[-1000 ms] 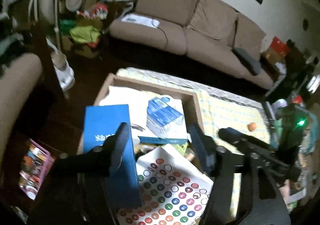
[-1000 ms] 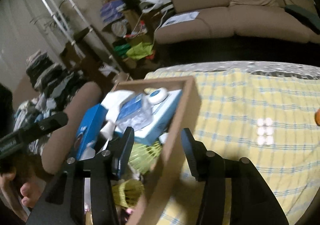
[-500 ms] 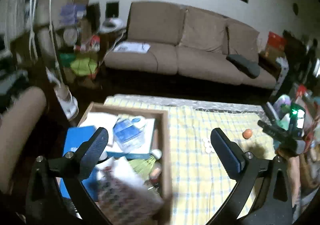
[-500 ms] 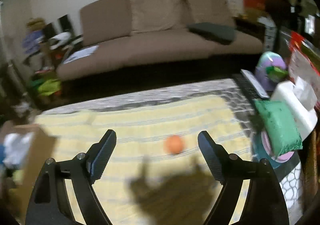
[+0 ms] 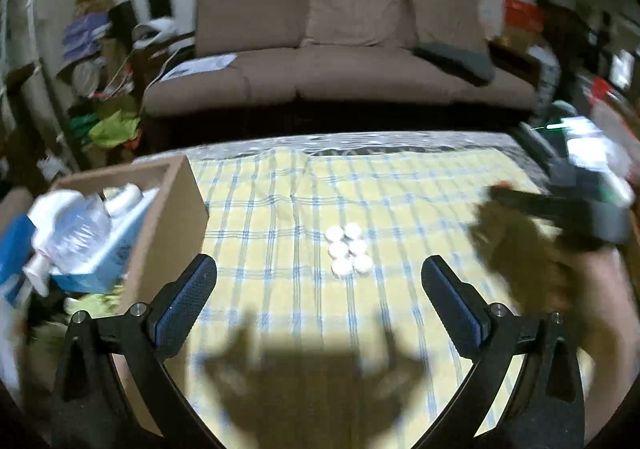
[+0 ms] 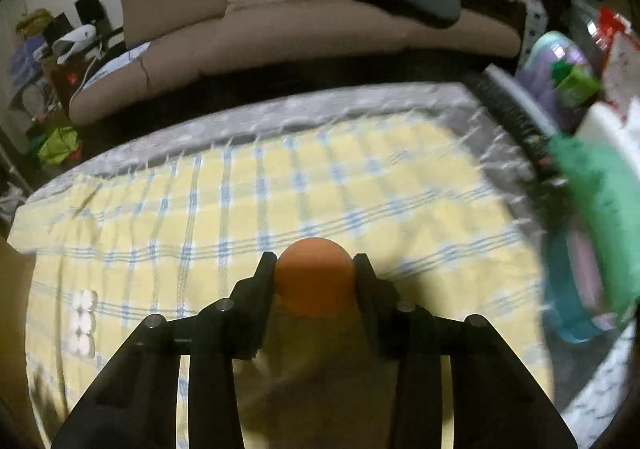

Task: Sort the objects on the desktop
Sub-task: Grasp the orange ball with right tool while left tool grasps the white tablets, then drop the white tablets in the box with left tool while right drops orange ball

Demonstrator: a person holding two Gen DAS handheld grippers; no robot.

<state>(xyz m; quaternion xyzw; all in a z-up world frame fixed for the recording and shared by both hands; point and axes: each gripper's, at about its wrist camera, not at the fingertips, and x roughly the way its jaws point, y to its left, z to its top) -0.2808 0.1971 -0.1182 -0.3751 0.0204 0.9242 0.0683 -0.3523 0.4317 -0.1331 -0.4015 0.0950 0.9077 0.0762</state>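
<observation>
An orange ball [image 6: 316,277] sits between the two fingers of my right gripper [image 6: 316,269], which is shut on it just above the yellow checked cloth [image 6: 320,177]. My left gripper [image 5: 318,285] is open and holds nothing; it hovers over the cloth [image 5: 280,209], a little short of a cluster of small white discs [image 5: 347,249]. The same white discs [image 6: 83,317] lie at the left edge in the right wrist view. A brown wooden box [image 5: 172,217] full of sorted items stands at the left. The right gripper's body [image 5: 568,209] shows blurred at the right.
The box holds a clear water bottle [image 5: 76,233], a blue carton and white items. A green packet [image 6: 600,201], a teal container [image 6: 576,289] and other clutter crowd the table's right edge. A brown sofa [image 5: 340,61] stands beyond the table.
My right gripper swung from the box to the orange ball and shut on it. My left gripper opened, left the box and moved right over the cloth toward the white discs.
</observation>
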